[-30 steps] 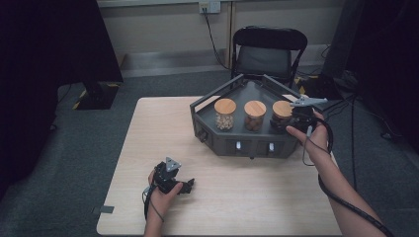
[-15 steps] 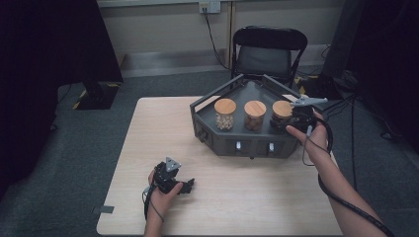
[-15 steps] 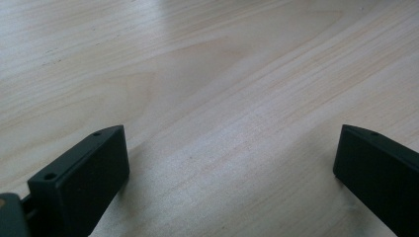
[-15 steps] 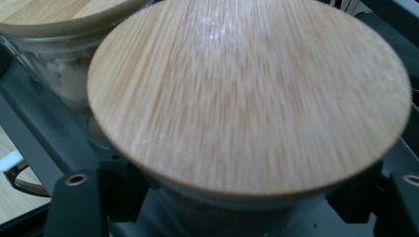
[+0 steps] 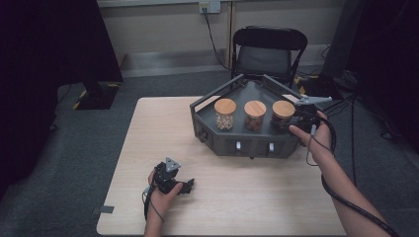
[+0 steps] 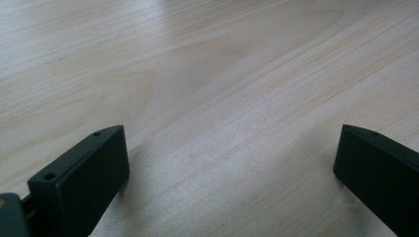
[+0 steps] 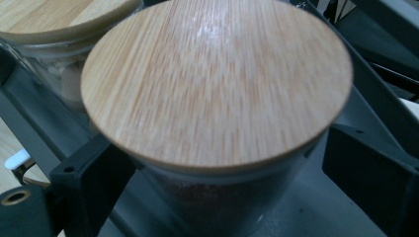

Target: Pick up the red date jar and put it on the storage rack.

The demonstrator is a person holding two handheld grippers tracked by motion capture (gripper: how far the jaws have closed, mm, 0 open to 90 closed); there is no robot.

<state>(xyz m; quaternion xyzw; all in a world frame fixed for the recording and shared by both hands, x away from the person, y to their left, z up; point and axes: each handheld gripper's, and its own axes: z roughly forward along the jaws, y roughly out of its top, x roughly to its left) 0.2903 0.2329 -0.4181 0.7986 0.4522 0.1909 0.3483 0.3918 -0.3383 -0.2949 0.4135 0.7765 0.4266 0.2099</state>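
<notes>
The right claw (image 7: 217,163), jaws just opening, straddles the rightmost jar (image 7: 217,98) in the tray (image 5: 247,143) without gripping, lift pending; the left claw (image 6: 227,163) rests apart on the tabletop (image 6: 207,74).

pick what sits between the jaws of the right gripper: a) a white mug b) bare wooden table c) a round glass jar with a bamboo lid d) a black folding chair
c: in the right gripper view the round glass jar with a bamboo lid stands between the two black jaws of the right gripper, inside the dark grey metal tray.
</notes>
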